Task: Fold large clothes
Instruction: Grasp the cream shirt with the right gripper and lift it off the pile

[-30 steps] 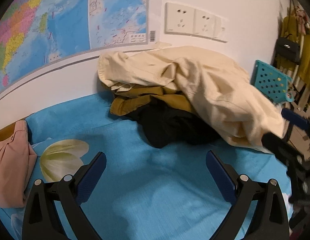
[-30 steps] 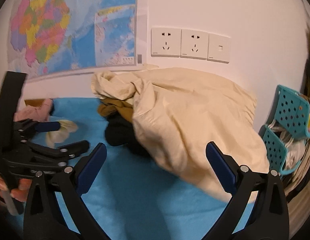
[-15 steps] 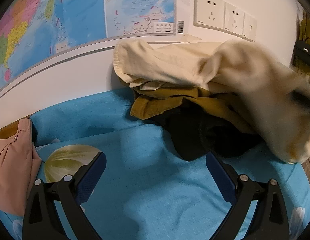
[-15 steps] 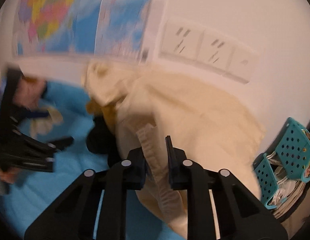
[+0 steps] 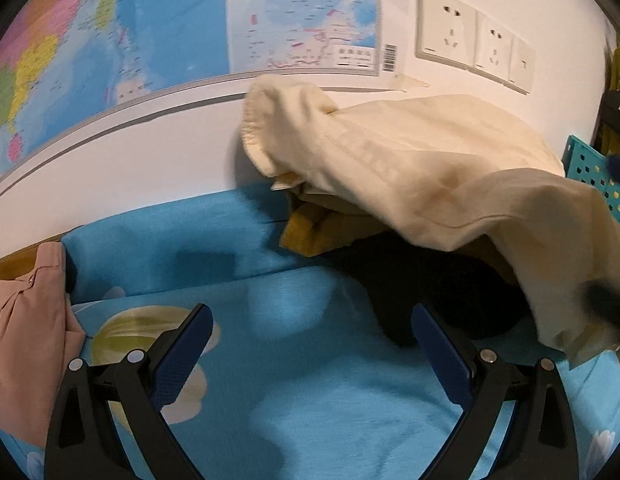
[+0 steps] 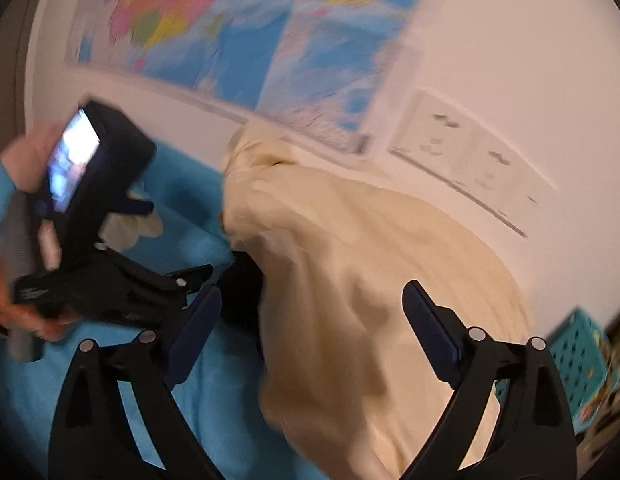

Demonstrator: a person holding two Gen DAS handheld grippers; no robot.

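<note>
1. Right hand-held gripper (image 6: 312, 316): half a second ago its jaws were pinched together on the cream garment's seam; now they are spread wide and opening, pads off the cloth. The cream garment (image 6: 350, 280) lies loose in front of and between them.
2. Right view is motion-blurred and tilted versus a second ago; the wall sockets (image 6: 462, 152) now run on a slant.
3. Left hand-held gripper (image 5: 307, 344): jaws apart, nothing between them, same as in both earlier frames. It hovers over the blue bed sheet (image 5: 269, 400).
4. Left view has shifted: the map (image 5: 169, 40) fills more of the frame and the clothes pile sits further right.
5. Cream garment (image 5: 410, 168) is draped over the pile against the wall, its lower right edge stretched out towards the frame edge. Under it: a mustard garment (image 5: 310, 232) and a black garment (image 5: 422, 280), all on the bed.
6. Pink garment (image 5: 25, 340) lies at the far left of the bed, well apart from the pile.
7. Teal perforated basket (image 6: 578, 356) sits right of the bed; contents too blurred to tell.
</note>
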